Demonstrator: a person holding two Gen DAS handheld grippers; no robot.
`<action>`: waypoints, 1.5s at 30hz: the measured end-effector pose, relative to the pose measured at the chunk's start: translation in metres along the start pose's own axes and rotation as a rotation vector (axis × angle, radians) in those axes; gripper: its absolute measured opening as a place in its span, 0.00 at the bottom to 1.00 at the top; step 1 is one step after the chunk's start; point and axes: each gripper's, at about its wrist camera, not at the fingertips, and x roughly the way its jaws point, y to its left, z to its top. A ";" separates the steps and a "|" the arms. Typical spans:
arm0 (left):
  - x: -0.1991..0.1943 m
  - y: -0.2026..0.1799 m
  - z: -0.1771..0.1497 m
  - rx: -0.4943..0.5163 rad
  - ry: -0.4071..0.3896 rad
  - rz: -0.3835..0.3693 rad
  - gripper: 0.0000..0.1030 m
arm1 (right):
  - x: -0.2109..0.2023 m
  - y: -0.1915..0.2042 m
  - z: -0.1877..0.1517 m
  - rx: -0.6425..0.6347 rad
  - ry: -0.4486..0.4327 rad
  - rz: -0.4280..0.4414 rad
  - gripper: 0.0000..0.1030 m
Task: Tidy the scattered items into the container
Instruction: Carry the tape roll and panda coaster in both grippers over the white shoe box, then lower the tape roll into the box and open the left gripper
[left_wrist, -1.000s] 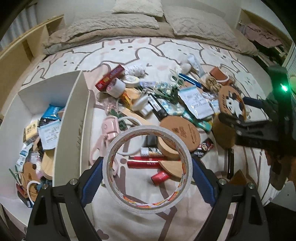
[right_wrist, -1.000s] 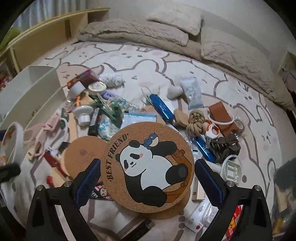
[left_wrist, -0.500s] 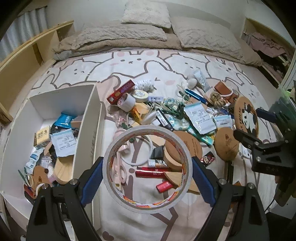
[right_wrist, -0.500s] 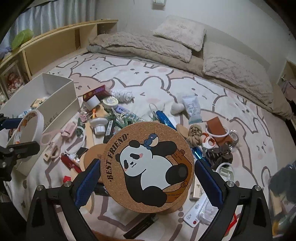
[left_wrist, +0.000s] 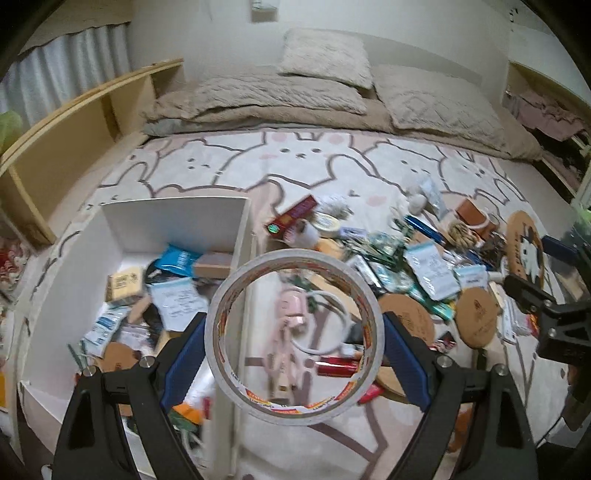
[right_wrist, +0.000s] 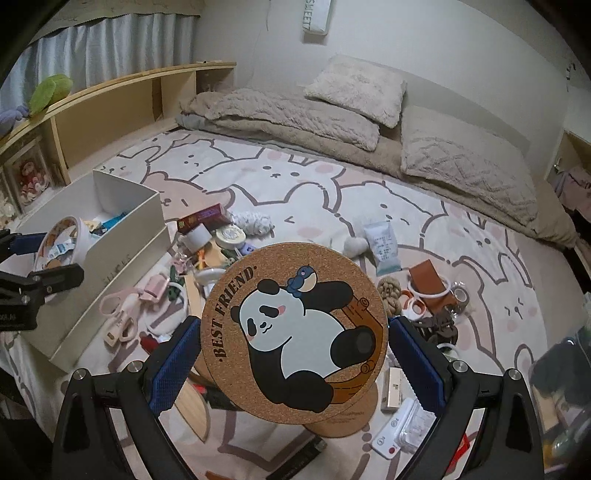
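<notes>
Cork printed with a panda fills the right wrist view: the round coaster (right_wrist: 295, 328) is clamped edge to edge between the blue pads (right_wrist: 173, 363) of the right tool (right_wrist: 295, 354), whose jaws stand wide and are closed on it. A second plain cork disc appears to sit just behind it in the same grip, though this cannot be told for certain. The tape roll (left_wrist: 295, 334) is gripped likewise across its width by the left tool (left_wrist: 295, 352), its jaws spread almost fully around the ring.

Compared with a second ago, both loads are seen from higher up, and more of the bed (left_wrist: 314, 162) and far wall is taken in. The left view has been swung leftward, so that the white container (left_wrist: 236, 229), formerly at the left edge, is now largely in frame, and the tape roll is seen across its right wall. The container's floor is already partly covered with packets and cork discs.

From this it is judged that both items are lifted clear of the clutter (left_wrist: 399, 258) and are being carried towards the container, the tape likely first. Many scattered items remain on the bedcover to the right.
</notes>
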 end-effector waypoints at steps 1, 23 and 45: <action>0.000 0.006 0.000 -0.009 -0.004 0.009 0.88 | -0.001 0.002 0.001 -0.001 -0.005 -0.002 0.97; -0.007 0.124 -0.009 -0.193 -0.059 0.164 0.88 | -0.022 0.060 0.037 0.038 -0.100 0.111 0.97; 0.016 0.202 -0.029 -0.294 0.038 0.197 0.88 | -0.035 0.132 0.044 -0.091 -0.106 0.228 0.97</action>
